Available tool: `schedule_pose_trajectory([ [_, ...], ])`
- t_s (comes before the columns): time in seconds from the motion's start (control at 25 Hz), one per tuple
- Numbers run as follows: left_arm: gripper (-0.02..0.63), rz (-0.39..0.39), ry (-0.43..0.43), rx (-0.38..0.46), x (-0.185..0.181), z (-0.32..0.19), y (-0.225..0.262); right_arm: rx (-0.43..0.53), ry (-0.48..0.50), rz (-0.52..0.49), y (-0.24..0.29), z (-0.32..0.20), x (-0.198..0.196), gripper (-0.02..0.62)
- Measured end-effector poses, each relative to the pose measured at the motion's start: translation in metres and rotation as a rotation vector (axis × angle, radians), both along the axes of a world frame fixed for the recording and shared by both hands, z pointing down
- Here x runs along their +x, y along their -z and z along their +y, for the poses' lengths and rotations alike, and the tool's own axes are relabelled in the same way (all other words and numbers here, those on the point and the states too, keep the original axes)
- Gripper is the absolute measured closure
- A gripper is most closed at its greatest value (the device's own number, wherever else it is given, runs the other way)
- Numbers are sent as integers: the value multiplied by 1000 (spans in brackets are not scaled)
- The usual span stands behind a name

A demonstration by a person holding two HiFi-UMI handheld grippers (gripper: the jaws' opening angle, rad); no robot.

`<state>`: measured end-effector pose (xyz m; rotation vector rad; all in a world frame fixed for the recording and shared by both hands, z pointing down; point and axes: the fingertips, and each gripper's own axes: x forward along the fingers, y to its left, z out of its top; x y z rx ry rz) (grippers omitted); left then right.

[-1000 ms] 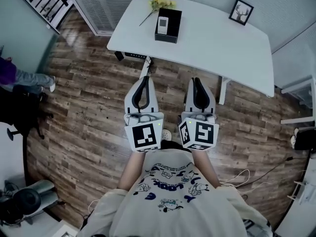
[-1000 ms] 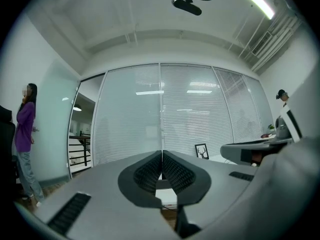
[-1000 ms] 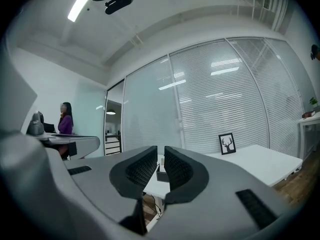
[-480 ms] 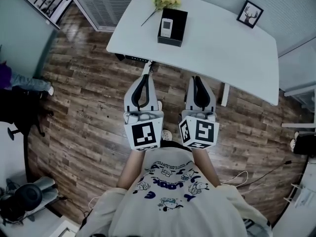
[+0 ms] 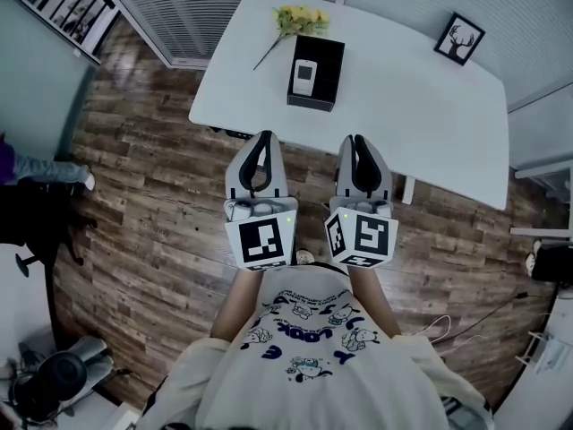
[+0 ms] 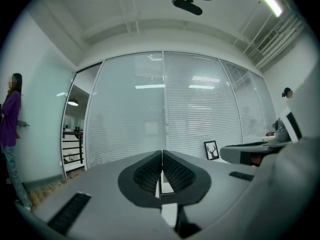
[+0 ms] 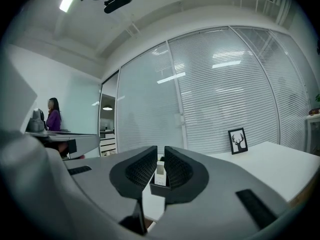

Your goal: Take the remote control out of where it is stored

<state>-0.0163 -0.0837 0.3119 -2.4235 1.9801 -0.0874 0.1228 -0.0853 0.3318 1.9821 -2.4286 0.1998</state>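
Both grippers, left and right, hang short of the surface, fingers closed and empty. Remote control stands in the black box — advise opening fingers early and pinching its exposed top.

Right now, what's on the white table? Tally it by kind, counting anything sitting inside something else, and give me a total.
black box: 1
remote control, lying in the box: 1
yellow flower sprig: 1
framed deer picture: 1
Total: 4
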Motion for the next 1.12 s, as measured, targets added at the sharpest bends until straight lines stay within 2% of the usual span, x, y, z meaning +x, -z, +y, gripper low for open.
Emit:
schedule_pose_trajectory([
  [0.2,588,21,-17,3,-5,-45,2,-14,-15,8,-2,-43,-6,535],
  [0.6,588,29,-108,-61,-16,-126,-20,-60,-44,19,-21,-119,-26,535],
  [1.12,588,53,-113,-129,-36,-166,-50,-167,19,59,-56,-167,-52,534],
])
